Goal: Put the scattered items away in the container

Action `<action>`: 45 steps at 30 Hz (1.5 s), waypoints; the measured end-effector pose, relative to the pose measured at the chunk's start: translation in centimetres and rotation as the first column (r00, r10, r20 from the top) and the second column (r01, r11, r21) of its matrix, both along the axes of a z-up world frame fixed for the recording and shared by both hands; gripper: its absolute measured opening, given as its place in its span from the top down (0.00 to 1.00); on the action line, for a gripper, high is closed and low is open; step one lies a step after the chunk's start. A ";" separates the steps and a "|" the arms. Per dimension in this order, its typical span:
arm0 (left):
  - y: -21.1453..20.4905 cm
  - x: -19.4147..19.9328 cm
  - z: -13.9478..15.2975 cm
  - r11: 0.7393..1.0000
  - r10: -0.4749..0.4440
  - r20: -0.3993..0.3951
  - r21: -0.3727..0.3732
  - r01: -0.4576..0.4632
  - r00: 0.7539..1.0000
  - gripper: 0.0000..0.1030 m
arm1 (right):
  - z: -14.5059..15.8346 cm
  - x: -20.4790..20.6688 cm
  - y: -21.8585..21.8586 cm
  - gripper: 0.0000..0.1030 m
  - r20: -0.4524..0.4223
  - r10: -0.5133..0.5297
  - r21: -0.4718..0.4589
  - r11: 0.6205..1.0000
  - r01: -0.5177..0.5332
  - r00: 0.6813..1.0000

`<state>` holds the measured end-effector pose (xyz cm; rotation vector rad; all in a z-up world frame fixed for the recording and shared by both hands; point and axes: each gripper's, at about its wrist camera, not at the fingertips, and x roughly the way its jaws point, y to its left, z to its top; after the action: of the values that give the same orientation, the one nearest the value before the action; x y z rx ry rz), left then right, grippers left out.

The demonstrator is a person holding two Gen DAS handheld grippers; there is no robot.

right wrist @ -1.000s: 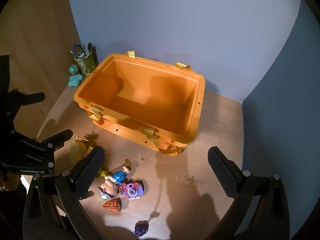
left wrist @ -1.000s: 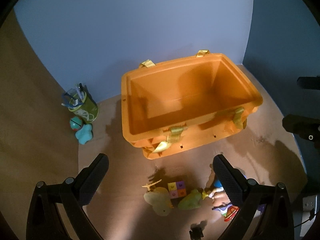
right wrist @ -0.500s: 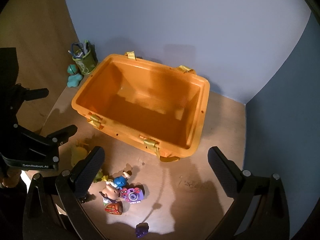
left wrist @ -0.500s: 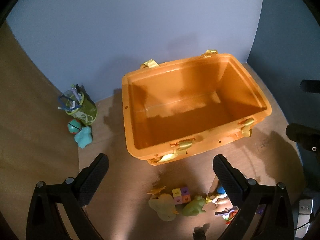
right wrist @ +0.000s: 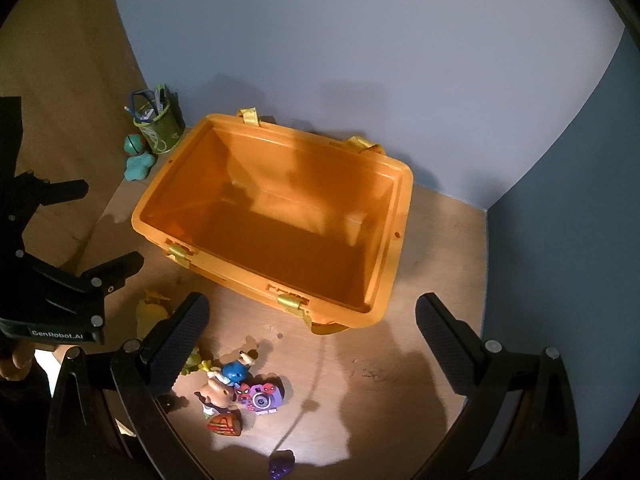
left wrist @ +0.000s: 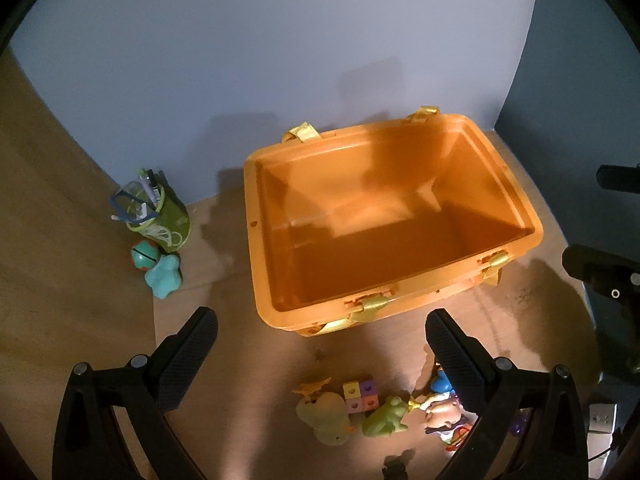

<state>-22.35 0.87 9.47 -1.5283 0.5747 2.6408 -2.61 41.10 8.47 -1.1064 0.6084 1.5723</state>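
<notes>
An empty orange bin (left wrist: 280, 308) (right wrist: 384, 280) with yellow latches stands on the wooden floor by the blue wall. In front of it lie small toys: a yellow-green duck (left wrist: 326, 416), a coloured cube block (left wrist: 360, 396), a green frog (left wrist: 384, 420), a blue-headed figure (right wrist: 234, 372), a brown figure (right wrist: 216, 394), a purple toy camera (right wrist: 260, 398), a red-orange toy (right wrist: 224, 426) and purple grapes (right wrist: 280, 466). My left gripper (left wrist: 320, 336) is open and empty above the toys. My right gripper (right wrist: 312, 320) is open and empty above the bin's front.
A green pen cup (left wrist: 160, 216) (right wrist: 158, 130) stands left of the bin by the wall, with a teal ball (left wrist: 144, 254) and a teal toy (left wrist: 164, 276) beside it. The left gripper's body (right wrist: 60, 300) shows at the left of the right wrist view.
Both grippers have risen and tilted down, so the bin shows more from above and sits lower in both views. Both stay open. No toy has moved.
</notes>
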 end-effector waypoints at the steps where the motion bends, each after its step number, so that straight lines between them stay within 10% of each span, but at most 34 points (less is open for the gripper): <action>1: 0.0 0.0 -0.1 1.000 0.000 0.002 -0.001 0.000 1.000 0.00 | 0.0 0.0 0.0 0.01 0.002 -0.005 0.001 1.000 0.005 1.000; 45: -0.3 11.4 -7.7 0.998 -0.049 0.009 -0.049 0.050 0.999 0.00 | -6.5 2.0 -11.8 0.01 0.045 -0.105 0.042 0.994 0.103 0.993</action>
<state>-10.96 0.61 1.76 -1.5150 0.6724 2.6022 -0.57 29.31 1.97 -1.0626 0.5920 1.4590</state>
